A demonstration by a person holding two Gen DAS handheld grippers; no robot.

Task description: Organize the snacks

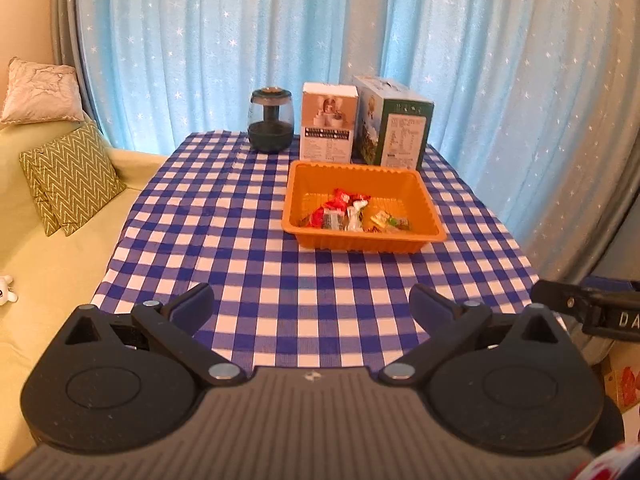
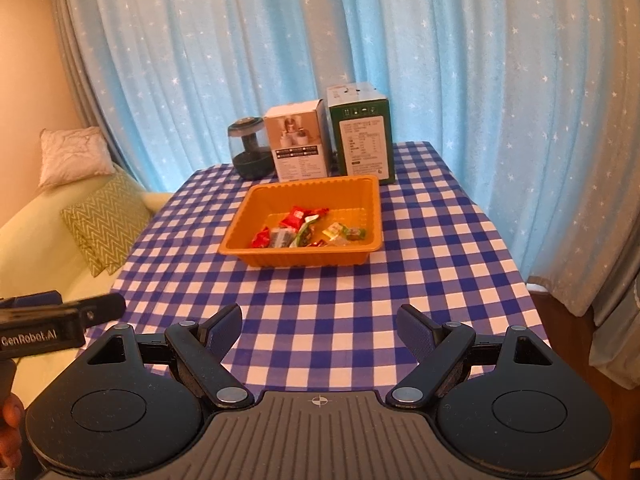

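while snacks [image 1: 352, 214] lie in orange tray [image 1: 400, 184] | left gripper [image 1: 312, 304] agape, empty | right gripper [image 2: 319, 326] agape, empty

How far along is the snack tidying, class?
Done: the wrapped snacks all lie inside the orange tray; none show on the checked tablecloth. In hand: nothing, as the left gripper and right gripper have empty, open jaws. Left: seemingly nothing.

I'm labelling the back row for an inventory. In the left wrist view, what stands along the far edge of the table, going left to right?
Dark glass jar → white box → green box. The orange tray of snacks sits in front of the two boxes, so it is not in the row.
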